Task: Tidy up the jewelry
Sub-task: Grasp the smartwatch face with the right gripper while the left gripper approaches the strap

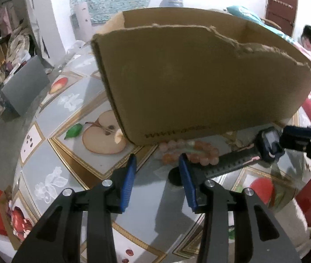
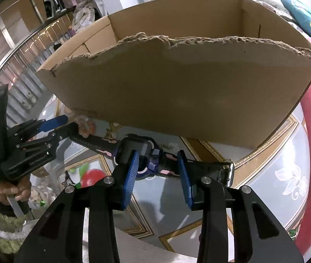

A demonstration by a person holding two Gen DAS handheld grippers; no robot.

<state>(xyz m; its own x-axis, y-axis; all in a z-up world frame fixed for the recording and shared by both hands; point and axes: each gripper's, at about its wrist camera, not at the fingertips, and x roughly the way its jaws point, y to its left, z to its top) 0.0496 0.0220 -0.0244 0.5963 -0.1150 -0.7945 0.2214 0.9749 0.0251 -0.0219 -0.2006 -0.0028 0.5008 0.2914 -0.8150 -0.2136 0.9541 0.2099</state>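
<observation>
Watch (image 2: 143, 153) lies flat on the table (image 2: 265, 157), just in front of the box (image 2: 177, 92); bead bracelet (image 1: 190, 151) touches its strap end by the box's near bottom edge. Right gripper (image 2: 158, 171) jaws apart, straddling the watch case, pads not yet pressing. Left gripper (image 1: 157, 175) also apart, nothing between, its right finger over the strap tip. Likely step: grab the watch. Close squarely on the case, not the buckle, lift straight. The box wall is close ahead with a torn top edge; clear it high before dropping in. Open room lies on the near side.
</observation>
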